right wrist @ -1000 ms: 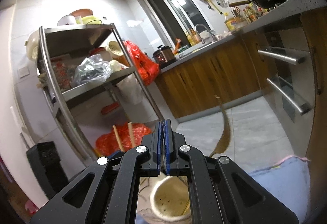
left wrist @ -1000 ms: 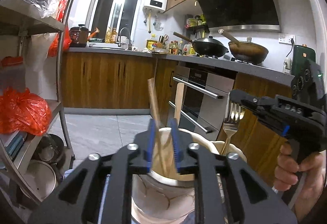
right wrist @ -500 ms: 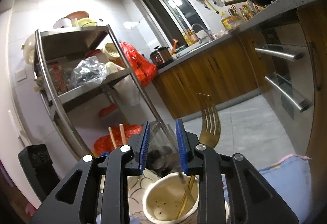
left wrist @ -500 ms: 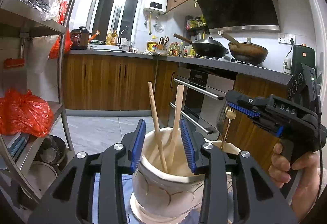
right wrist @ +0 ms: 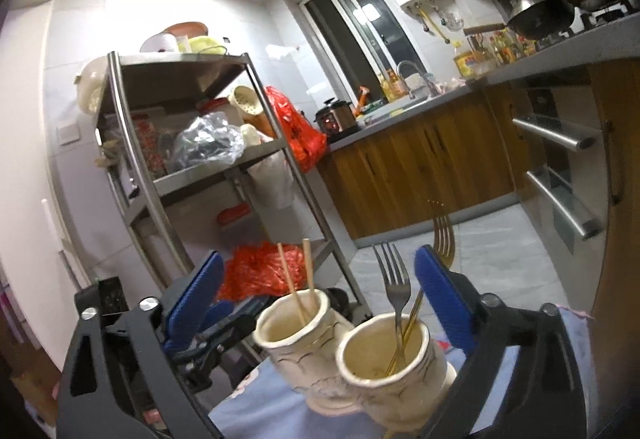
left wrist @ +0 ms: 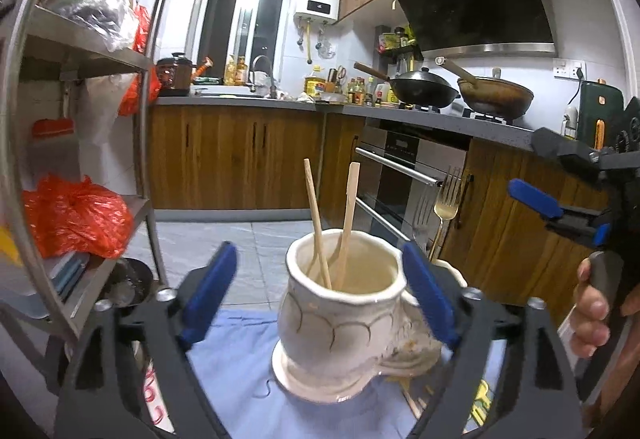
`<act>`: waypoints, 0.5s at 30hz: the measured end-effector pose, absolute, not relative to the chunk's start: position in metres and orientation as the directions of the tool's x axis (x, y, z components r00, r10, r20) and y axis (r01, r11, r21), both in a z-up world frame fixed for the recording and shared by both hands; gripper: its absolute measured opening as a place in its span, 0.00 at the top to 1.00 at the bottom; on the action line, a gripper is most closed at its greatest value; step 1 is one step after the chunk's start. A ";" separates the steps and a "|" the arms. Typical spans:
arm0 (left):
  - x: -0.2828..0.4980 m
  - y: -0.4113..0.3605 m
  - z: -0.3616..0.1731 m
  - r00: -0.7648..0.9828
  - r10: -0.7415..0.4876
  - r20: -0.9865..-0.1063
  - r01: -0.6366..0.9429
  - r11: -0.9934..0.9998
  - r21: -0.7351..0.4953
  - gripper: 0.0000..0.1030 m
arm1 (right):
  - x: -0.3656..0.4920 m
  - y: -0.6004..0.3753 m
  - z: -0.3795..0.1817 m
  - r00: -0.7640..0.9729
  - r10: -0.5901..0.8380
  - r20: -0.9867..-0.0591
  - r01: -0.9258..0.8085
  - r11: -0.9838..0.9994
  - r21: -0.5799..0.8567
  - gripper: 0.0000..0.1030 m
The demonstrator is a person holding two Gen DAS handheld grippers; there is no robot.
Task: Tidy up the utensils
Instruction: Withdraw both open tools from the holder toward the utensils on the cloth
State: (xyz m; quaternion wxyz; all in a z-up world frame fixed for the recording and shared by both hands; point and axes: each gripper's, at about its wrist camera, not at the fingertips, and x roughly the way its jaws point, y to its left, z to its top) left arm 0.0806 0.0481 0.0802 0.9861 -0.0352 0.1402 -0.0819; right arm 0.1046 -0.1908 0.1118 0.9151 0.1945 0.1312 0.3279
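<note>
Two joined cream ceramic cups [right wrist: 352, 363] stand on a blue cloth [left wrist: 240, 367]. One cup holds two wooden chopsticks [left wrist: 318, 223]; the other holds a silver fork [right wrist: 394, 287] and a gold fork [right wrist: 442, 239]. The left gripper [left wrist: 320, 291] and right gripper [right wrist: 320, 299] are both opening wide, grasping nothing, with the cups between their blue pads.

Both grippers point nearly level, tipped slightly down. The left gripper [left wrist: 320, 303] has its jaws opening wide, blue pads gripping nothing. The right gripper [right wrist: 320, 303], to its right, is opening wide too, a hand [left wrist: 596, 315] wrapped round its handle.
</note>
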 end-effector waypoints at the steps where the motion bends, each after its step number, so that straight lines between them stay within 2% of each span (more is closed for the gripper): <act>1: 0.075 0.048 0.082 0.950 -0.160 -0.269 0.142 0.986 -0.086 0.09 | 0.099 -0.193 0.112 0.759 0.640 -0.119 -0.539 0.720 0.437 0.05; 3: 0.063 0.049 0.085 0.955 -0.141 -0.262 0.125 0.989 -0.079 0.06 | 0.087 -0.197 0.112 0.779 0.612 -0.134 -0.515 0.747 0.420 0.05; 9: 0.033 0.049 0.086 0.953 -0.130 -0.273 0.112 0.991 -0.078 0.06 | 0.062 -0.213 0.101 0.823 0.534 -0.192 -0.435 0.812 0.390 0.05; 15: 0.011 0.042 0.073 0.940 -0.113 -0.321 0.098 0.993 -0.060 0.06 | 0.043 -0.229 0.072 0.851 0.430 -0.302 -0.322 0.881 0.345 0.05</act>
